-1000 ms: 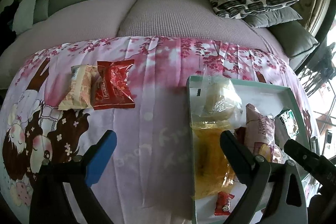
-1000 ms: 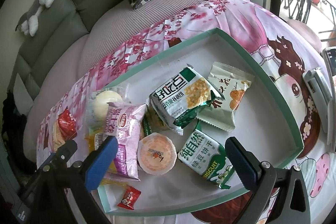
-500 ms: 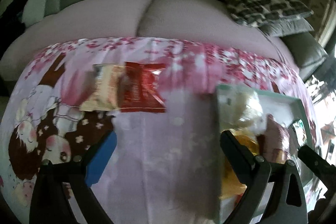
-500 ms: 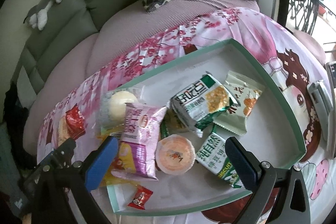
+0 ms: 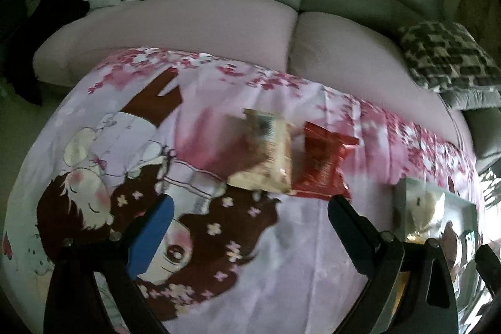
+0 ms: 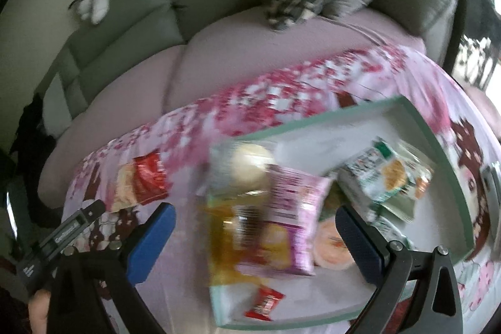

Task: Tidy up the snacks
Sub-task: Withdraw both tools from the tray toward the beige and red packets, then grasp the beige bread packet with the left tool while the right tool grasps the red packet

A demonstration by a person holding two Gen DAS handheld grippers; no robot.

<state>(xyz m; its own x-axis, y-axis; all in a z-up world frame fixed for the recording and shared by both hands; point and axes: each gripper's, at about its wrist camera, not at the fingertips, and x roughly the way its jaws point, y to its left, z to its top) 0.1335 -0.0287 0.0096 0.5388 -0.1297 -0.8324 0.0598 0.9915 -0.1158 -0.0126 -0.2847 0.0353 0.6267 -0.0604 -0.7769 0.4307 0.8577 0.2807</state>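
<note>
Beside tray (image 6: 360, 111): two loose pkts (image 5: 294, 161).

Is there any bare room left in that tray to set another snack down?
Yes. The tray is bare along its far wall and far right corner, behind the green snack packets. Its left and middle are crowded: bun, pink packet, yellow bag overlap. The small red candy leaves little room in front.

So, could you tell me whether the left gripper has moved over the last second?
Yes: the left gripper swung leftward, off the tray toward the red packet.
</note>
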